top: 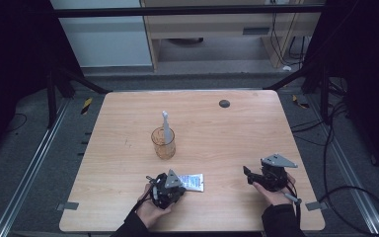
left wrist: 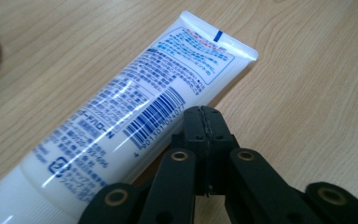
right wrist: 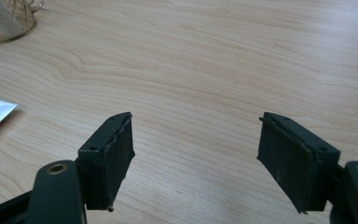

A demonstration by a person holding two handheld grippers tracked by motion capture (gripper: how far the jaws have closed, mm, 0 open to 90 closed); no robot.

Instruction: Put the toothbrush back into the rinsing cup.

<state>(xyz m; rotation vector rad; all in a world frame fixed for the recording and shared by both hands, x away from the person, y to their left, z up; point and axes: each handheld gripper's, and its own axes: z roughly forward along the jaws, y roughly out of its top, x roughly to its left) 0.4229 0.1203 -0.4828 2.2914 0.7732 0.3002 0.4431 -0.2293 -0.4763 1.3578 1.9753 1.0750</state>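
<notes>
Just beside the left tongs (left wrist: 208,122), pressed together and empty, the tube (left wrist: 135,112) lay lengthwise along them; the spread right tongs (right wrist: 196,161) sat well apart.

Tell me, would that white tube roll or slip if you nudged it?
The tube probably won't roll far: its crimped end looks flat and it lies flat on the table. Its glossy skin may be slippery, and it likely dents when squeezed.
</notes>
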